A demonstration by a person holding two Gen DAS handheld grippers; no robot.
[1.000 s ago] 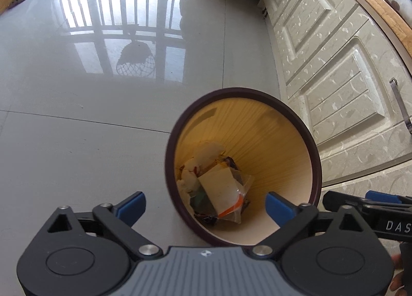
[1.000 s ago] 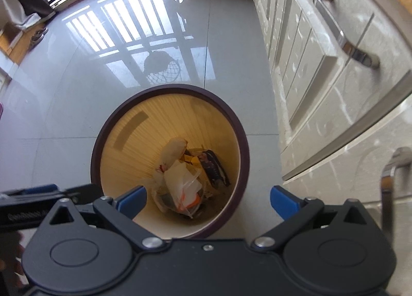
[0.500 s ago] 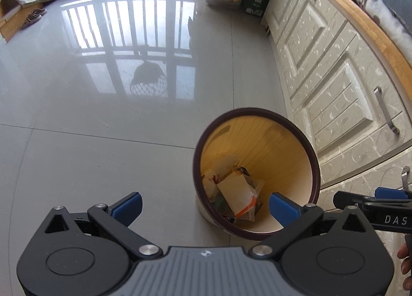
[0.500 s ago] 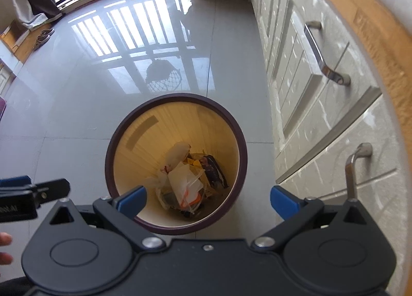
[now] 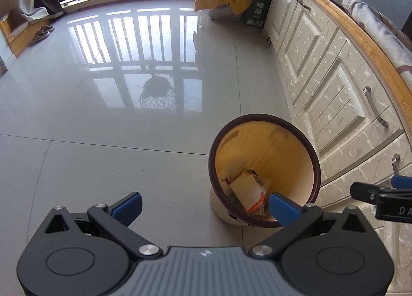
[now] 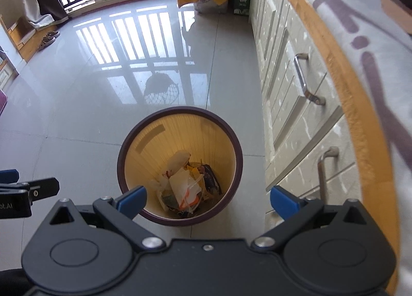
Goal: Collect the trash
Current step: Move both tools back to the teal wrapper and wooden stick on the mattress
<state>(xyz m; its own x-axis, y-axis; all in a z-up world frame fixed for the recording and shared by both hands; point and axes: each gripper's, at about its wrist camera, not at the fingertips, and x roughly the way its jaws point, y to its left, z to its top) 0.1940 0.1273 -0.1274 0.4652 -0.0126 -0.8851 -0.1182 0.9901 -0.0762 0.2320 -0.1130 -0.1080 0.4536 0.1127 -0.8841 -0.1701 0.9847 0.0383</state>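
Hovering jaws: both grippers hang above the floor with jaws spread wide and nothing between them.
Left gripper (image 5: 204, 206): empty; its right blue pad overlaps the bin rim in the left wrist view, but I judge it is high above, not touching.
Right gripper (image 6: 208, 198): also empty, aimed almost straight down into the bin.
Trash bin (image 6: 238, 162): upright on the floor (image 5: 103, 167), just beside the cabinets (image 5: 334, 105), probably kept there to leave the walking space free.
Trash (image 6: 185, 185): paper and wrappers lie at the bottom of the bin.
Task state: the floor near the bin shows no litter, so collecting seems finished, or the next piece is out of view.
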